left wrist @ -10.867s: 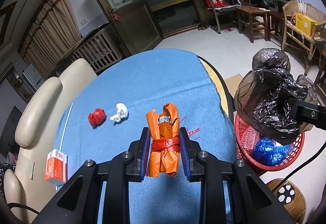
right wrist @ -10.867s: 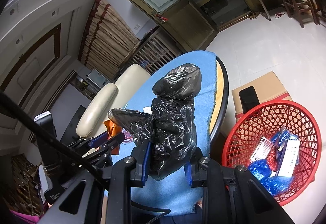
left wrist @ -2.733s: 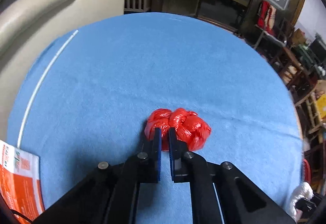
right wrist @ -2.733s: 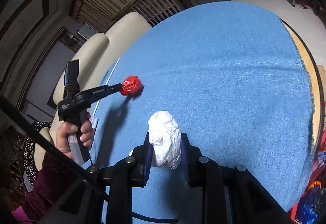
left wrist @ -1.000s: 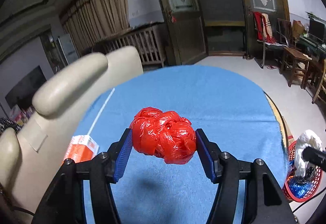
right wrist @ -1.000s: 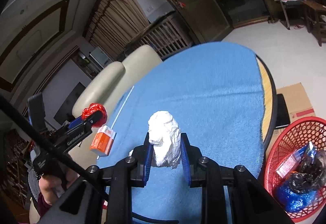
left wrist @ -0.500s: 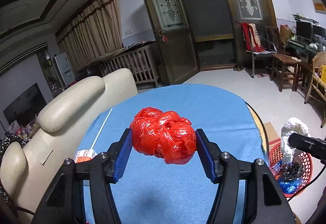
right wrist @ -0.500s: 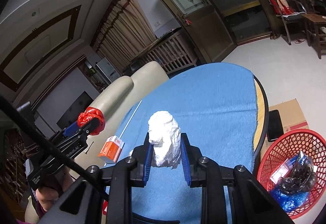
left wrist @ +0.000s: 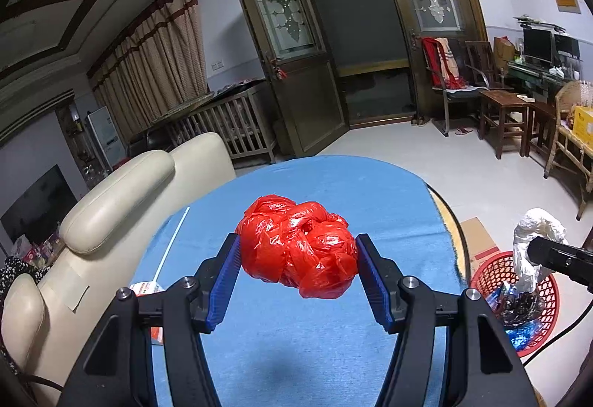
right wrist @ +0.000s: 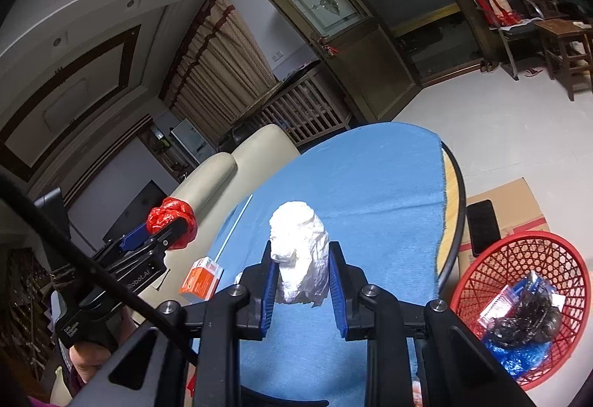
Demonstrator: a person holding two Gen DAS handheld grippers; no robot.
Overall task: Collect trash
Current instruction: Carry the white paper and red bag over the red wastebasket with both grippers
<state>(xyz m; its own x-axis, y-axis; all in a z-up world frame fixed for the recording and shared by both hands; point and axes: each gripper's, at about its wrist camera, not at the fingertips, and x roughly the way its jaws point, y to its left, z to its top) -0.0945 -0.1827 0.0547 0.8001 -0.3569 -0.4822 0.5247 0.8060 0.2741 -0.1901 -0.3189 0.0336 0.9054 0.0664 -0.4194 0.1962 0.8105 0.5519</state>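
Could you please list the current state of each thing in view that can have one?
Left gripper: shut on the red plastic wad, held above the table.
Right gripper: shut on the white paper wad, also lifted.
Red basket: on the floor beside the table, partly filled with trash.
Orange carton: lying on the blue tablecloth.
Glass-paned door: open.

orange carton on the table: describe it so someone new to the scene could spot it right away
Start at the round table under the blue cloth. Go to its edge nearest the cream sofa, by the thin white stick lying on the cloth. The small orange-and-white carton lies flat there, the only boxy item on the cloth; the red and white wads are up in the grippers.
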